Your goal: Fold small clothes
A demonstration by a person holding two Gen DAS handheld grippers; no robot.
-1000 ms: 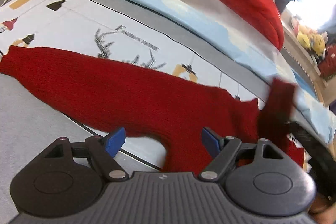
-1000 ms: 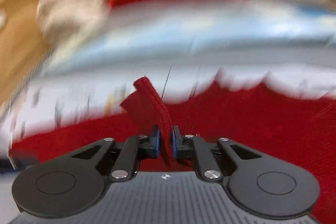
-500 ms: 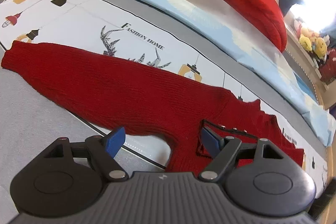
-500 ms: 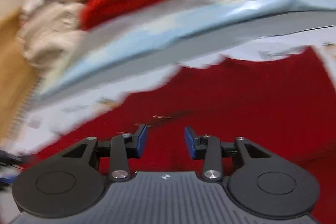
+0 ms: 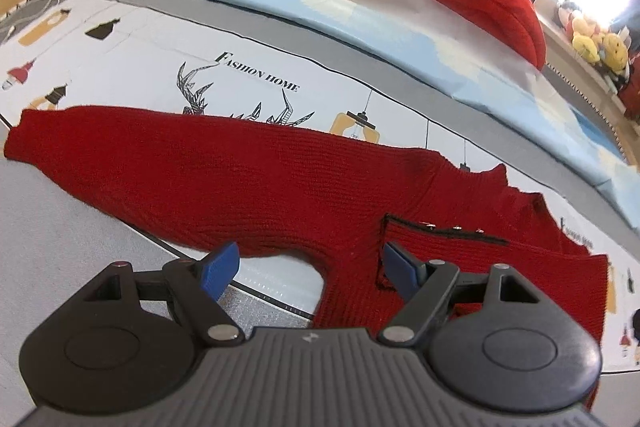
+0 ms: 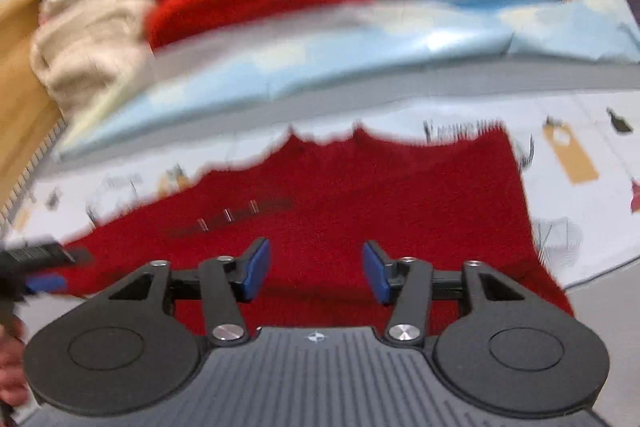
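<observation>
1. Above the printed mat (image 5: pixel 120 75), the left gripper (image 5: pixel 310 267) is hovering spread wide and empty, and the right gripper (image 6: pixel 316 273) is opening with nothing between its pads.
2. Below them the red knit sweater (image 5: pixel 240 179) is lying flat, one sleeve (image 5: pixel 80 139) reaching outward.
3. It is looking soft, light and floppy; pinching the sleeve cuff or the hem seems wisest.

A dark red knit sweater (image 5: pixel 248 179) lies spread flat on a white printed sheet (image 5: pixel 168 39), 1 long sleeve stretched out to the left with its cuff at the sheet's edge. A black-trimmed flap with 3 small metal snaps crosses the chest near the scalloped neckline.
</observation>
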